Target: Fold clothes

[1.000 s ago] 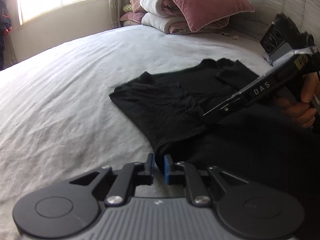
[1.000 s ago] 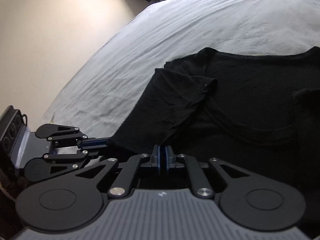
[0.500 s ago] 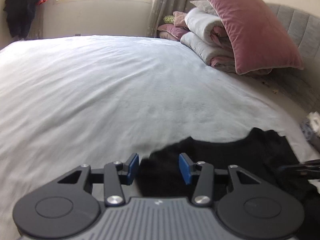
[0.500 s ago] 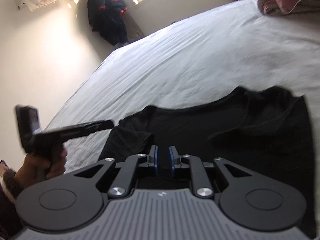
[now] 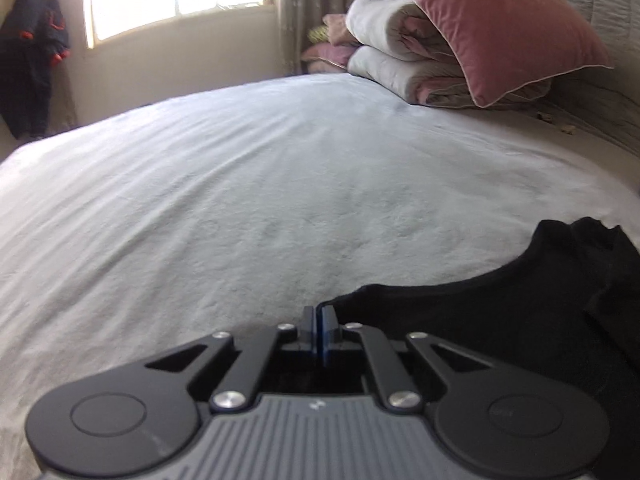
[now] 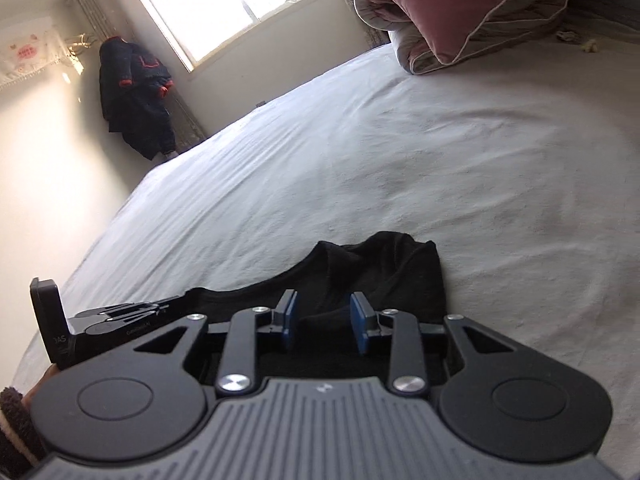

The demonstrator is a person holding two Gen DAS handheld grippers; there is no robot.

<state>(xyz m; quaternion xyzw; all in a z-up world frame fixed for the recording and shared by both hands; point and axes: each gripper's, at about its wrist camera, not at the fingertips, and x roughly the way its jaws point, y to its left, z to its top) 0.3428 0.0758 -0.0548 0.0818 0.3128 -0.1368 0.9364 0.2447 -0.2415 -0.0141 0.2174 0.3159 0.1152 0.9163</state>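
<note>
A black shirt (image 5: 520,304) lies partly folded on the white bed sheet (image 5: 280,200). My left gripper (image 5: 319,320) sits at the shirt's near left corner, its blue pads shut together on the cloth edge. In the right wrist view the same left gripper (image 6: 172,302) reaches in from the left, held by a hand. My right gripper (image 6: 324,322) hovers over the shirt (image 6: 380,272) at its bunched right end. Its jaws are opening, with a dark fold lying between the pads but not pressed by them.
A pink pillow (image 5: 500,28) and folded quilts (image 5: 392,64) are stacked against the grey headboard (image 5: 592,20) at the far right. A bright window (image 6: 240,4) and a dark coat (image 6: 136,96) hanging on the wall are beyond the bed.
My left gripper moved to the shirt's left corner, opened around it and then shut. My right gripper lifted and swung toward the shirt's right end, and its jaws went from shut to parted.
</note>
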